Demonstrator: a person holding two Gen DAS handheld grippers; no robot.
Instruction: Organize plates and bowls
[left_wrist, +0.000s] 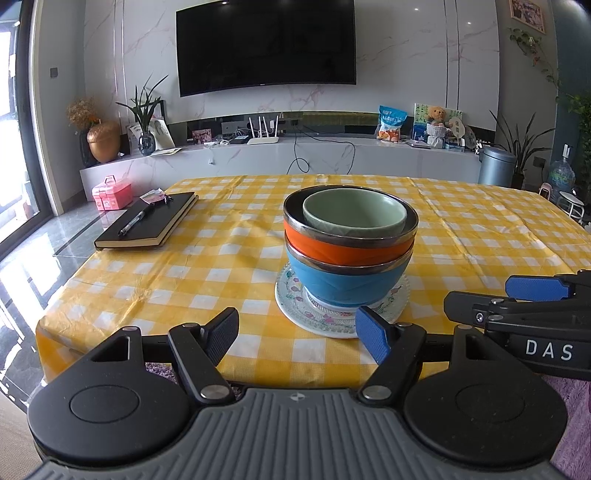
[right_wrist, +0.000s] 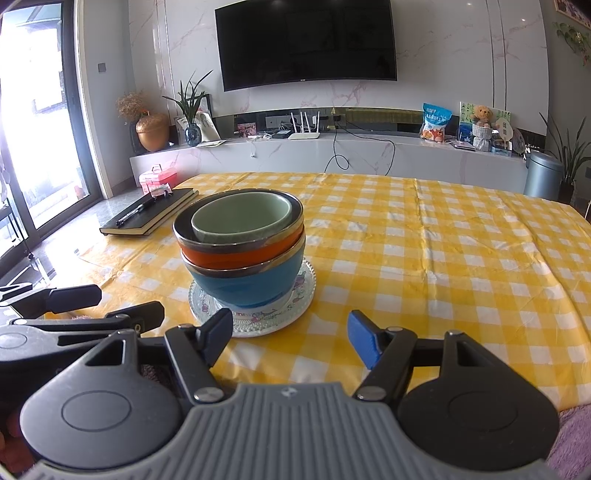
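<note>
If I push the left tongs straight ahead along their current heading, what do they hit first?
Probably the near rim of the patterned plate under the bowl stack, then the blue bowl. The left tongs are open and empty, angled slightly down; depth is hard to judge.

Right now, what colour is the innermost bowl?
Pale green bowl, clearest in the left wrist view.
</note>
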